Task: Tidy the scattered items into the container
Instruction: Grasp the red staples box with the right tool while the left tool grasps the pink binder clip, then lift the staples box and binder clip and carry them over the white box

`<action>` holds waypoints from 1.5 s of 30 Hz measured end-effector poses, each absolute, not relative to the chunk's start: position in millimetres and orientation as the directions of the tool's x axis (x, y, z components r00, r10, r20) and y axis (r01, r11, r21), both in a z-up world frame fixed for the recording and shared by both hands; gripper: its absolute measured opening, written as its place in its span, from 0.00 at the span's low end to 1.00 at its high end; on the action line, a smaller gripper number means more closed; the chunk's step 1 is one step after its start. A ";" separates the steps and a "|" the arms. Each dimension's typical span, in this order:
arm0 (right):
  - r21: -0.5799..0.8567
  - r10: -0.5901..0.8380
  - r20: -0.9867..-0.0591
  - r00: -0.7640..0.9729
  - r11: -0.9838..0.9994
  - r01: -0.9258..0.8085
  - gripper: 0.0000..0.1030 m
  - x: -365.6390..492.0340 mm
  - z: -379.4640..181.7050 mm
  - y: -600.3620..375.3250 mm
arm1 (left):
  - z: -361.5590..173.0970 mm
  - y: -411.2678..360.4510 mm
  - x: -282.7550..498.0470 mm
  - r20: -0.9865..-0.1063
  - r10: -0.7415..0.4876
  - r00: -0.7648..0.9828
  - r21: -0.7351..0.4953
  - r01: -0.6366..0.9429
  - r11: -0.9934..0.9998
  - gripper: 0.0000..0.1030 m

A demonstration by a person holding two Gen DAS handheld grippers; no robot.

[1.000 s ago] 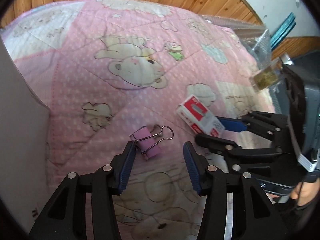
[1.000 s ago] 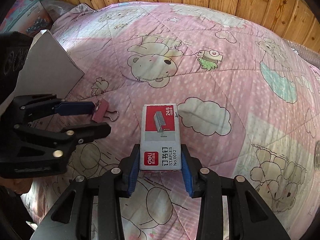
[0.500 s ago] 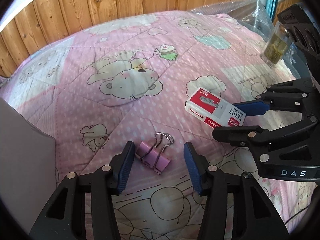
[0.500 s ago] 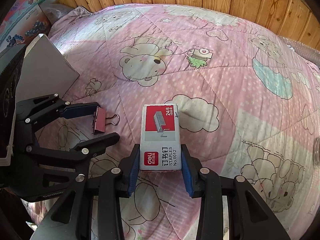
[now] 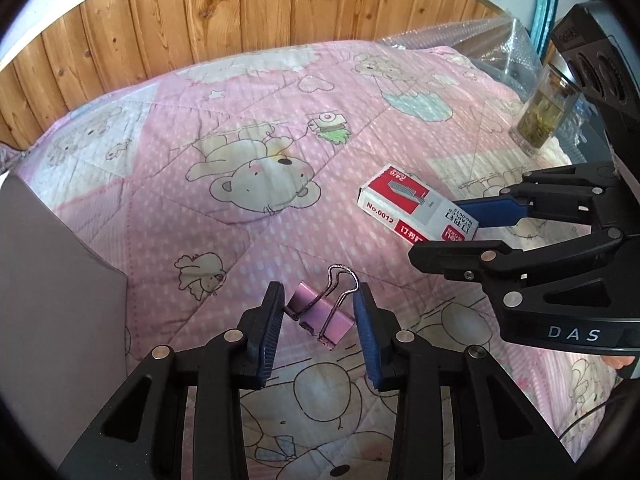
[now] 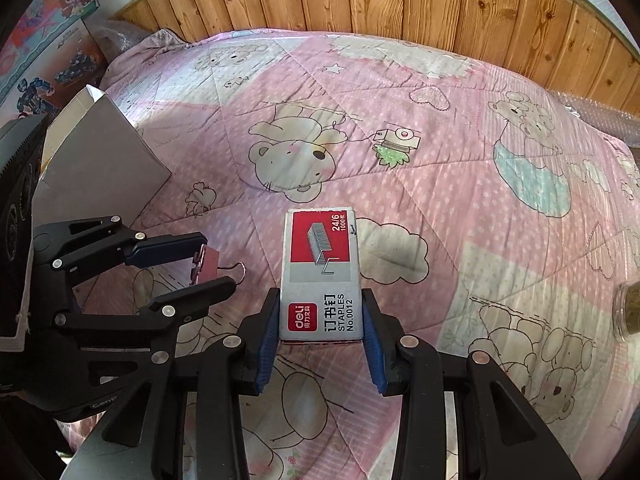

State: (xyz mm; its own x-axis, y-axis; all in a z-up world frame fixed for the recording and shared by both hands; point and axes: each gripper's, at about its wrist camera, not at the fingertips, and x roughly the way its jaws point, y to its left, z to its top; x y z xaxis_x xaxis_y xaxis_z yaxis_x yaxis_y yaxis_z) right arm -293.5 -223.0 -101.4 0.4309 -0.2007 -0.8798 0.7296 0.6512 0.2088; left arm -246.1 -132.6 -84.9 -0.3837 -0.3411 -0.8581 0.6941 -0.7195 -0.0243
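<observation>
So both hands are at the picking-up step. The right gripper (image 6: 321, 330) has its fingers pressed against the two long sides of the staple box (image 6: 320, 276), which looks lifted a little off the pink bear quilt (image 6: 460, 168). The left gripper (image 5: 320, 332) has the purple binder clip (image 5: 320, 314) between its fingers; the left finger touches the clip's body, while I can't tell whether the right one has met it, so that grip looks half closed at best. The grey container (image 6: 100, 152) stands off to the left on the bed, well apart from both items. Next, I'd say, the left fingers need to finish closing on the clip, then both hands must travel left and over the container's open top. The clip is small and slippery-looking, and could twist out.
</observation>
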 end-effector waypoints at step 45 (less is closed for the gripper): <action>0.305 -0.280 -0.741 0.610 0.669 0.677 0.38 -253.2 18.0 -123.2 | 50.1 -95.1 -100.8 -0.750 -0.465 -0.471 -0.202 0.832 -0.517 0.36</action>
State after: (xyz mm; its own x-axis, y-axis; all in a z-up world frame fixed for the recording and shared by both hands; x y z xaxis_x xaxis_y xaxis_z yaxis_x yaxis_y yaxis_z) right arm -253.2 -123.2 18.0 0.6103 -0.2797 -0.7412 0.6773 0.6695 0.3051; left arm -100.8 -95.1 50.1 -0.4710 -0.4650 -0.7496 0.8318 -0.5170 -0.2019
